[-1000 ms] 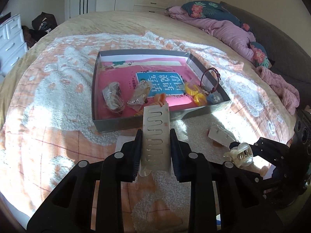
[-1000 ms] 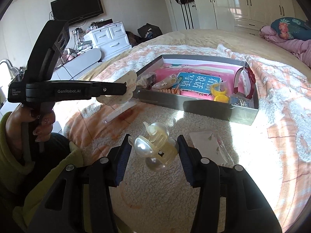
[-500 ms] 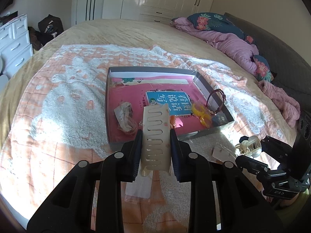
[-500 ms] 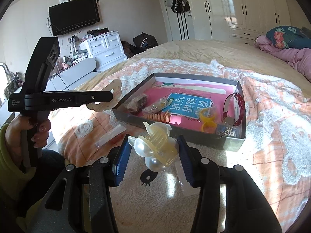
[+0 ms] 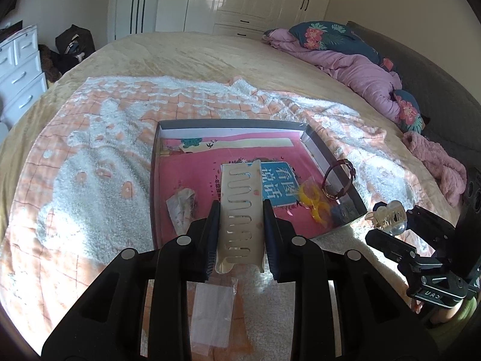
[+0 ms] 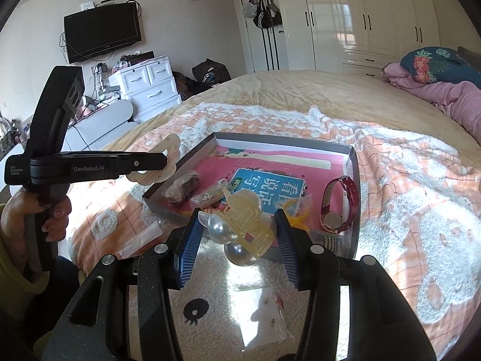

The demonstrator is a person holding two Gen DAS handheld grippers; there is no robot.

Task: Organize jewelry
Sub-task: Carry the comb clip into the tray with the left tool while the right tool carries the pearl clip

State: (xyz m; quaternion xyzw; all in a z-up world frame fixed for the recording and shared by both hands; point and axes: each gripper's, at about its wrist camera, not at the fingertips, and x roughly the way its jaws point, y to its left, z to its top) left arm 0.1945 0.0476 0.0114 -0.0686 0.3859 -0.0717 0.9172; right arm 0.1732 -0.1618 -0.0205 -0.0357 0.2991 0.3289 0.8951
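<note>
Both tools grip hair clips, left tool (image 5: 240, 225) the slotted clip (image 5: 240, 210), right tool (image 6: 237, 240) the pearl claw clip (image 6: 240, 222); I lower each gently into the tray (image 5: 318, 147) before opening.

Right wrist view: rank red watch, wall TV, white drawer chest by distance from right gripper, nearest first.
From the right gripper, shut on the pearl hair claw:
1. Red watch: just ahead and right, inside the grey box.
2. White drawer chest: off the bed, far left.
3. Wall TV: mounted above the chest, farther back.
</note>
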